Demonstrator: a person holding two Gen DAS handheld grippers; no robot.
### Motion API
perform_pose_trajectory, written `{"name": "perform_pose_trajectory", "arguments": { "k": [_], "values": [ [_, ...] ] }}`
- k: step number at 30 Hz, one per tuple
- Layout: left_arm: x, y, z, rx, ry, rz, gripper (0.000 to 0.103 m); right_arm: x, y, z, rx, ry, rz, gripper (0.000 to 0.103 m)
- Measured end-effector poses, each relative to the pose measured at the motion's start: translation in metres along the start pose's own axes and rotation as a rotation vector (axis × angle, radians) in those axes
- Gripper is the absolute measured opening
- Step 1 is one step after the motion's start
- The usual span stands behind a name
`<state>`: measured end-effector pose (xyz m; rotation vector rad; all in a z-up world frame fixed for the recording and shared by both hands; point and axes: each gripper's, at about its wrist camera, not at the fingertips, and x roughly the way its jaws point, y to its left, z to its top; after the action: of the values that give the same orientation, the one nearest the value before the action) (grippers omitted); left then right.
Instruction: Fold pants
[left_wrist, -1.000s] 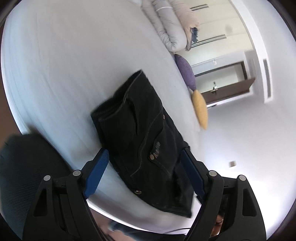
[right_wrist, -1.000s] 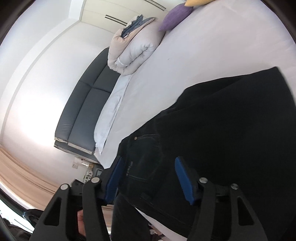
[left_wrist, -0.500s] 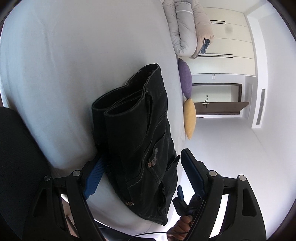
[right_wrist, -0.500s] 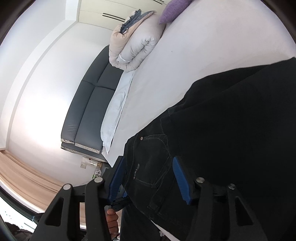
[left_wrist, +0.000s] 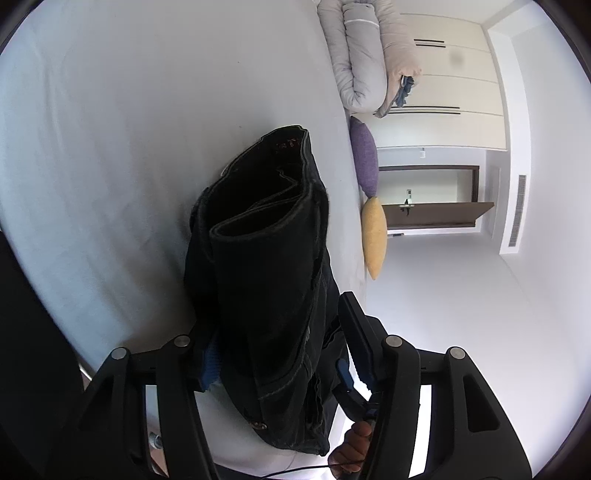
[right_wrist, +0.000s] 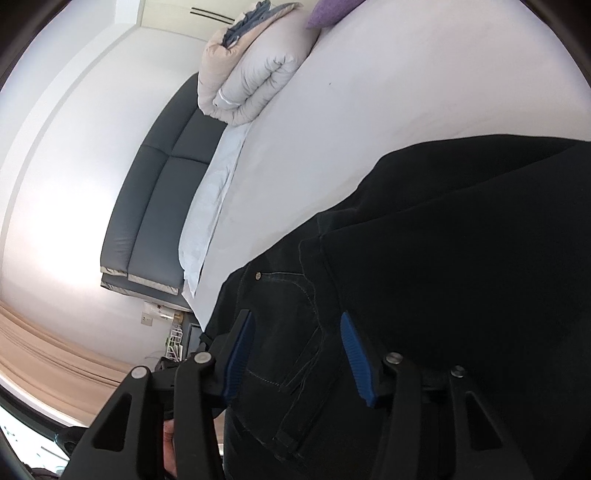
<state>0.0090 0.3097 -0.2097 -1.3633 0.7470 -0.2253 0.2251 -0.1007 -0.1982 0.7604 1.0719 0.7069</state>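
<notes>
The pants (left_wrist: 266, 266), black denim and folded into a thick stack, lay on the bed (left_wrist: 129, 110) near its edge, layered cuffs pointing up the sheet. The left gripper (left_wrist: 277, 336) straddled the stack's near end, jaws closing, and the cloth filled the gap from one blue pad to the other, so that looked like a clamp on the pants. The right gripper (right_wrist: 295, 350) sat over the waist end, by the pocket stitching and a rivet (right_wrist: 258, 275); its jaws were closing too, denim between them, but both blue pads (right_wrist: 354, 358) stood clear of the cloth, still apart. A hand (left_wrist: 351, 446) showed beneath the left gripper, at the bed's edge. Beyond the pants, up the bed, a rolled duvet (left_wrist: 362, 62) sat at the head, with a purple cushion (left_wrist: 364, 155) and a yellow cushion (left_wrist: 373, 236) along the bed's far side. Off the bed's other side stood a dark sofa (right_wrist: 155, 199) against the wall.
</notes>
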Motion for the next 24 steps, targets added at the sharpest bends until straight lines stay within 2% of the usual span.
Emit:
{"name": "perform_pose_trajectory", "arguments": {
  "k": [2,4,9,12,15,16,19,21,22,24],
  "values": [
    [0.002,0.004,-0.001,-0.011,-0.005,-0.009,0.033,0.005,-0.002,-0.001,0.001,0.015,-0.010,0.052],
    [0.004,0.002,-0.001,0.011,-0.008,0.006,0.027,0.010,-0.005,0.000,0.001,0.029,-0.028,0.050],
    [0.001,-0.028,-0.009,0.188,-0.050,0.095,0.023,0.014,-0.009,0.003,0.006,0.045,-0.057,0.041],
    [0.000,-0.048,-0.017,0.282,-0.070,0.128,0.021,0.020,-0.009,0.006,0.004,0.076,-0.117,0.030],
    [0.000,-0.061,-0.022,0.330,-0.077,0.147,0.020,0.030,-0.017,0.006,0.019,0.130,-0.190,0.010],
    [-0.001,-0.066,-0.024,0.350,-0.079,0.156,0.020,0.032,-0.020,0.005,0.028,0.135,-0.207,0.000],
    [0.000,-0.091,-0.032,0.445,-0.093,0.182,0.020,0.032,-0.027,0.004,0.057,0.127,-0.197,0.000],
    [0.001,-0.113,-0.041,0.533,-0.104,0.194,0.017,0.033,-0.026,0.002,0.036,0.119,-0.211,0.000],
    [0.003,-0.128,-0.047,0.592,-0.108,0.188,0.011,0.033,-0.026,0.001,0.030,0.115,-0.217,0.000],
    [0.008,-0.150,-0.057,0.681,-0.105,0.196,0.010,0.033,-0.028,0.000,0.030,0.108,-0.214,0.000]
  ]
}}
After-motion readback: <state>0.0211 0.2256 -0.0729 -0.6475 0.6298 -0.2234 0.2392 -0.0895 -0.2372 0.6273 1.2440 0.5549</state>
